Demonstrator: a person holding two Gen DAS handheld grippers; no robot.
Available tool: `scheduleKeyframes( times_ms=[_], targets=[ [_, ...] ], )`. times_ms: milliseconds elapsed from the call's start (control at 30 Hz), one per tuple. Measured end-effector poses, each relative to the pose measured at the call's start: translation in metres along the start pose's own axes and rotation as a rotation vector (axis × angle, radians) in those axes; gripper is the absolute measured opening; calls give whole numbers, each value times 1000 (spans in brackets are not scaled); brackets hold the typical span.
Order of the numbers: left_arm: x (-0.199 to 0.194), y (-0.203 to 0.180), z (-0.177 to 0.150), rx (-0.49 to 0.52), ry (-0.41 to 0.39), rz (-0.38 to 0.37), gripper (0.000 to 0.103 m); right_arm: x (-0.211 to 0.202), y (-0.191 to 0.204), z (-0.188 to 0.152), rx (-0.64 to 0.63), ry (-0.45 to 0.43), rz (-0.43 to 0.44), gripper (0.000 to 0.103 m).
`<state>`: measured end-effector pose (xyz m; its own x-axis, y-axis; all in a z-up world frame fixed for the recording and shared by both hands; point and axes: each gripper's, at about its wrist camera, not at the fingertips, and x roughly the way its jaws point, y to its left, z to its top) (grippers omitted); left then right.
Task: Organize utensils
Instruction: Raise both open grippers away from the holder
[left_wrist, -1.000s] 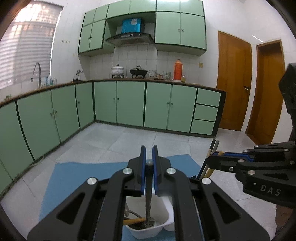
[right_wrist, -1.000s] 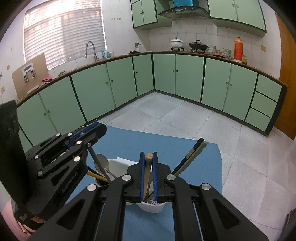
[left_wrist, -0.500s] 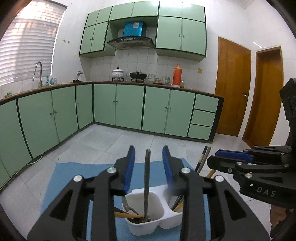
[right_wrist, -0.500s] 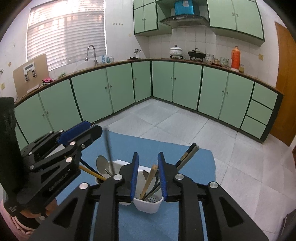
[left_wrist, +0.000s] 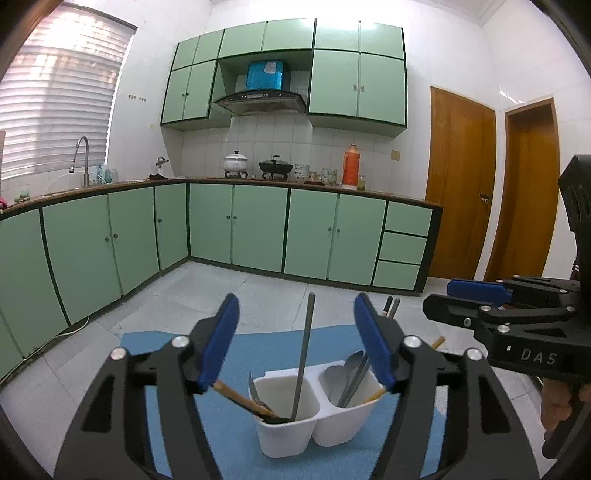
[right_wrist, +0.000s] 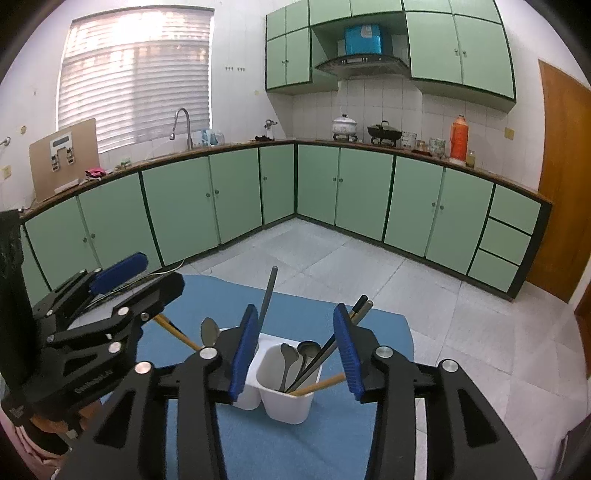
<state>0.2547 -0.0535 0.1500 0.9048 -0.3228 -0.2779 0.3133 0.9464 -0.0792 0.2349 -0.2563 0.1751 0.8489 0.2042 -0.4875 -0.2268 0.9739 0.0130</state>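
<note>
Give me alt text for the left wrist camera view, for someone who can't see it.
The left gripper hangs open above a white two-compartment holder on a blue mat; a gray utensil handle stands upright in the holder's left compartment. Spoons lean in the right compartment, and the right gripper shows at right.

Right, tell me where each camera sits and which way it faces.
Left wrist: on the left gripper, open, facing the white two-compartment plastic utensil holder; right gripper at right.
Right wrist: on the right gripper, open, facing that holder; left gripper at left.
Shared: holder, blue mat, green cabinets.
</note>
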Motion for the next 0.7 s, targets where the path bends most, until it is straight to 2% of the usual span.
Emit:
scheduleKeyframes(
  times_ms=[267, 700],
  targets=[
    [-45, -1, -10, 19, -37, 19, 87, -35, 6, -24, 4, -64, -8, 59],
    [-123, 1, -51, 15, -45, 71, 97, -95, 24, -78, 32, -161, -10, 75]
  ],
)
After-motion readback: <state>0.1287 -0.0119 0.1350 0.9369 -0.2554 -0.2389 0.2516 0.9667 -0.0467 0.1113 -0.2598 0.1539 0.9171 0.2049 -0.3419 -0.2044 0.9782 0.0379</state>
